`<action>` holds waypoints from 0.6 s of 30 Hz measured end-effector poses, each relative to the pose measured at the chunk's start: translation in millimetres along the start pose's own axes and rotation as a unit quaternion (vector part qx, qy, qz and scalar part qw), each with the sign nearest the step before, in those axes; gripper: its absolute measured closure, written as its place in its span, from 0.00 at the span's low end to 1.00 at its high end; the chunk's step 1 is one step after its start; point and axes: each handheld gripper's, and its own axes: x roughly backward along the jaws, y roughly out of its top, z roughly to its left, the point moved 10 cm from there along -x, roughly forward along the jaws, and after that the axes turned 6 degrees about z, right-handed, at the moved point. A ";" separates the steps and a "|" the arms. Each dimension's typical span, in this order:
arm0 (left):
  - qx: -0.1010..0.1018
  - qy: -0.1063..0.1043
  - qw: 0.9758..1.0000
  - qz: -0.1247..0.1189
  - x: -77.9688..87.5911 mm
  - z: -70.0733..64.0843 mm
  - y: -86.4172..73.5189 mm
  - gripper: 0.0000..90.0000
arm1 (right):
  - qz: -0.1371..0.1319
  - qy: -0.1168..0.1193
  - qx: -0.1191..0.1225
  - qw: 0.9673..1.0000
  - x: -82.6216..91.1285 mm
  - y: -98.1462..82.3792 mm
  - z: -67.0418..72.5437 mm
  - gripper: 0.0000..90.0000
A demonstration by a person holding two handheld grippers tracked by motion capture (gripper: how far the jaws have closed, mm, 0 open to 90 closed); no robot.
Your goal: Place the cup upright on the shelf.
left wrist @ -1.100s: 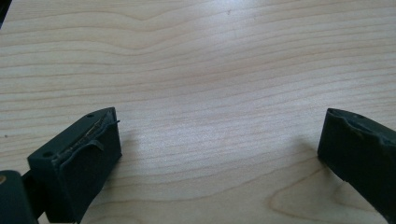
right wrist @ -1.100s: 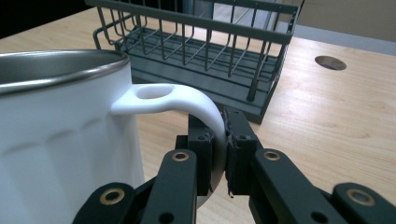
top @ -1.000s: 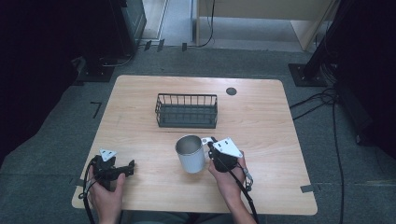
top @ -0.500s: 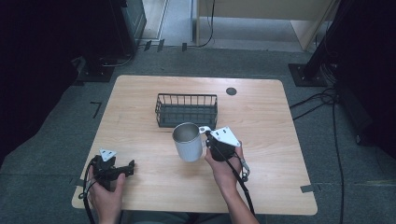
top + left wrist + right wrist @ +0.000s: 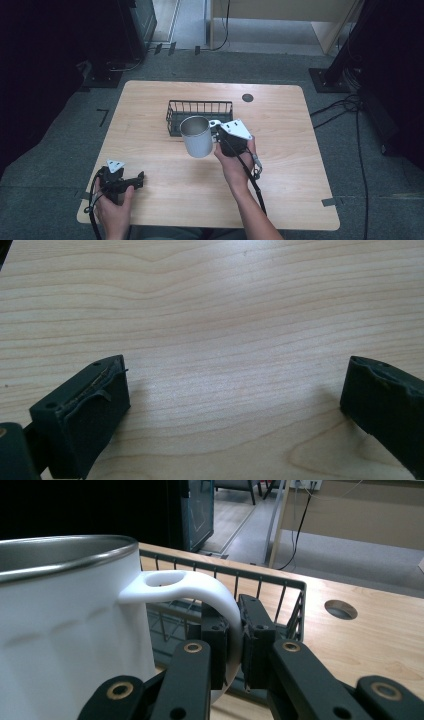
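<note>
Above the middle of the desk (image 5: 280,165), just at the near side of the wire basket (image 5: 200,106): a white mug (image 5: 196,137) with a grey metal inside, kept upright with the mouth up and raised off the wood. Held only by its handle (image 5: 200,582), which points toward the right edge of the desk. Gripped there by the right tool (image 5: 216,131), narrow, both black pads pressed on the thin white loop from its two sides. Seen very close in the right gripper view: white mug (image 5: 65,630) at the left, right tool (image 5: 235,630) clamped on the lower curve of the handle, wire basket (image 5: 280,582) directly behind, round hole (image 5: 341,609) in the desk farther to the right. Wrapped around the body of this tool, the right hand (image 5: 232,165), with the cable (image 5: 252,185) going along the forearm toward the near edge.

Close to the near left corner of the desk: the left tool (image 5: 140,179), low over the wood, held by the left hand (image 5: 112,210), well apart from the mug and the basket. Wide apart in the left gripper view, left tool (image 5: 235,400) with bare wood between the two pads, holding nothing.

Near the far edge, right of the basket: round hole (image 5: 247,97).
</note>
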 end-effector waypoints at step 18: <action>-0.001 0.000 1.000 0.001 0.1 0.1 -0.2 0.00 | -0.020 -0.030 -0.013 0.999 -26.1 43.1 -8.7 0.92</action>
